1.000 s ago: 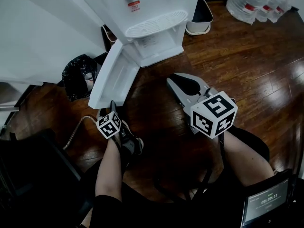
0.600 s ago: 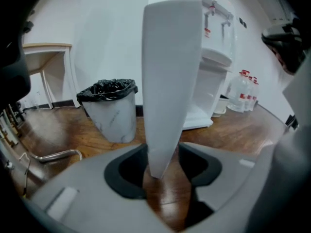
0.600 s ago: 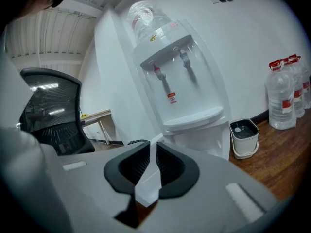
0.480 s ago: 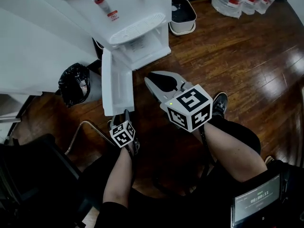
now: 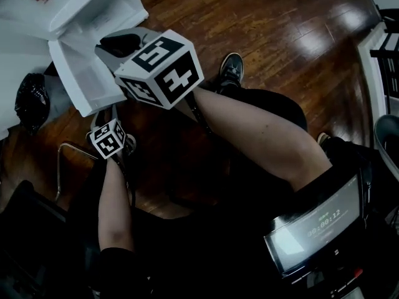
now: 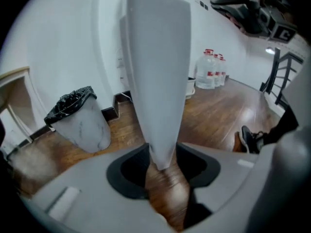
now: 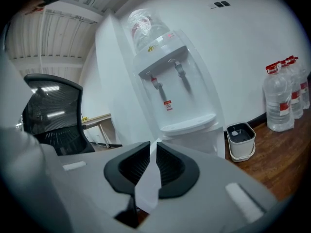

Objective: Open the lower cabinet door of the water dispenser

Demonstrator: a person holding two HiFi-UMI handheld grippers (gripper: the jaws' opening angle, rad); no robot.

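Closest to you, low in the head view, a dark screen sits tilted at your body. Both your forearms reach out over the wooden floor, and one shoe is planted beyond the right arm.

Your left gripper has its tongs wide, and they have just been closing in. The free edge of the lower cabinet door stands upright between them. Its bottom corner sits level with the pad tips. The pads lie just beside its two faces; no squeeze shows, and contact cannot be made out. In the head view the left marker cube sits just below the door's near corner.

Your right gripper has its tongs narrow, with only a slit between the ribbed pads. White shows through that slit. Its marker cube rides high in the head view, beside the door panel.

The door is swung open, standing out from the base of the water dispenser towards you.

To the left, near the wall, is a bin with a black liner. An office chair stands on that side too. Right of the dispenser is a small white pail. Farthest off, water bottles stand against the wall.
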